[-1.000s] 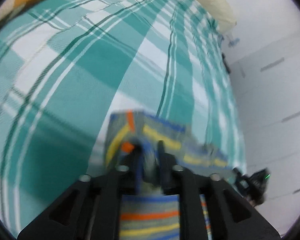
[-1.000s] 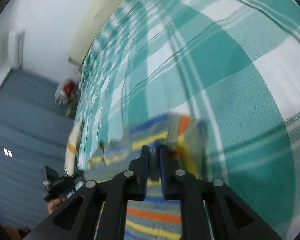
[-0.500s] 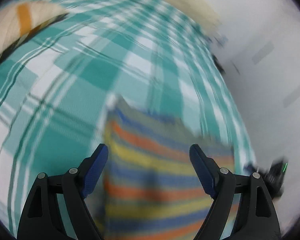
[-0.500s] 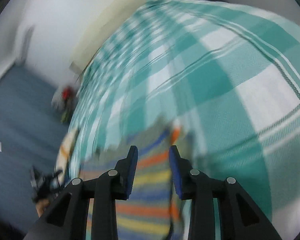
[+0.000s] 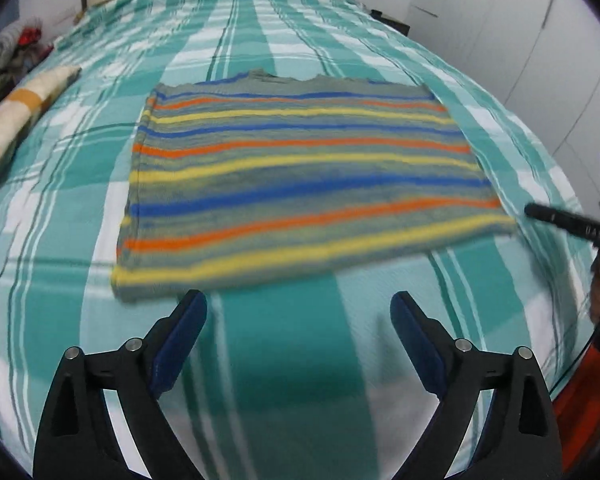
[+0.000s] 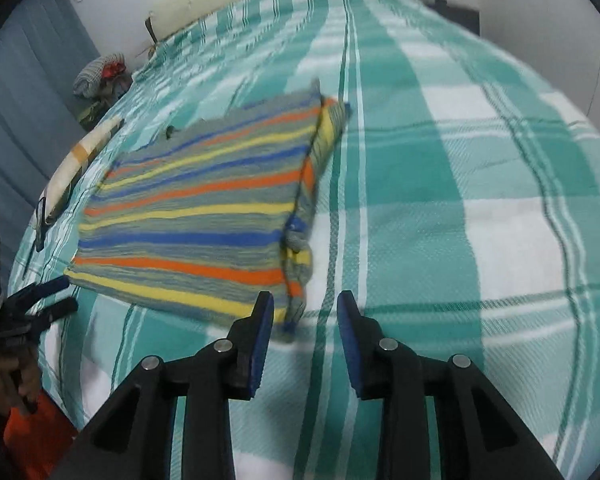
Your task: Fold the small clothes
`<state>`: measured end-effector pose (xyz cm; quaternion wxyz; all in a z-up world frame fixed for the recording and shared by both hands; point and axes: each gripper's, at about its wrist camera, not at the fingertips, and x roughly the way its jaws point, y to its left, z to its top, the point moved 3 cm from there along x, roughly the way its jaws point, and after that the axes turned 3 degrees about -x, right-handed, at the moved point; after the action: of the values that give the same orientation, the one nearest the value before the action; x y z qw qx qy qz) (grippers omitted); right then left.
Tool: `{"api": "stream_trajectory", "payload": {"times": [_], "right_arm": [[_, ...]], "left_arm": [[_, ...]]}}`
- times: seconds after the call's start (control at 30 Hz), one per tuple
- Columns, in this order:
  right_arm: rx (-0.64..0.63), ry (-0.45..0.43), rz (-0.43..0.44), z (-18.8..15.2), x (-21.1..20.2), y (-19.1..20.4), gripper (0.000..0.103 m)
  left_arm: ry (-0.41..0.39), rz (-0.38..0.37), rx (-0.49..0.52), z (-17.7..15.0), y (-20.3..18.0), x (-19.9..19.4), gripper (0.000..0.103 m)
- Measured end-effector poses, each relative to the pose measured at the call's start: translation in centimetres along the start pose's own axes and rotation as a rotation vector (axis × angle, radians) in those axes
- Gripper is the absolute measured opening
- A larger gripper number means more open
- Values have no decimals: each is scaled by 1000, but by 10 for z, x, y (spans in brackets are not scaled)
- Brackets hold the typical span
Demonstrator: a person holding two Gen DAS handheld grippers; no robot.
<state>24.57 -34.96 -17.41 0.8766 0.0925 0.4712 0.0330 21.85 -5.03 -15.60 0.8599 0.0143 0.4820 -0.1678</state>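
Nearest each lens, over the green-and-white plaid bedspread (image 5: 284, 344), hang two black claws with blue pads. On the left gripper (image 5: 299, 312) the jaws stand wide apart and have just been opening; nothing lies between them, and they touch no cloth, only bare bedspread showing in the gap just short of the garment's near hem. On the right gripper (image 6: 305, 312) the jaws stand partly apart and have also just been opening; in its own view the near right corner of the garment shows in the gap just beyond the tips, but the pads do not press on it. One garment lies on the bed: a folded grey knitted top with orange, yellow and blue stripes (image 5: 300, 176), flat, near the middle of the bedspread. Its long axis runs across the bed, side to side in the left wrist view, with the stripes along that axis and a wavy edge at the far side. Along its right side a folded-in part bunches up in a ridge (image 6: 316, 168). Farther left lies one cream pillow with an orange band (image 5: 20, 108), well apart from the top.
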Motion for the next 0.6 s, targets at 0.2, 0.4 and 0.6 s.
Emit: {"api": "stream_trajectory", "payload": {"times": [0.2,0.4,0.6], "right_arm": [[-87,-53,-272,-34,-19,14,73],[-43,-16,-307,-64,-13,8,73],[-78,-10,-321,-68,-9,12,73]], "left_arm": [[5,115,57,-37,-17,22,96],[1,132,-17,-46,-11,33,102],[-12,148,-5,-52,-14,34,102]]}}
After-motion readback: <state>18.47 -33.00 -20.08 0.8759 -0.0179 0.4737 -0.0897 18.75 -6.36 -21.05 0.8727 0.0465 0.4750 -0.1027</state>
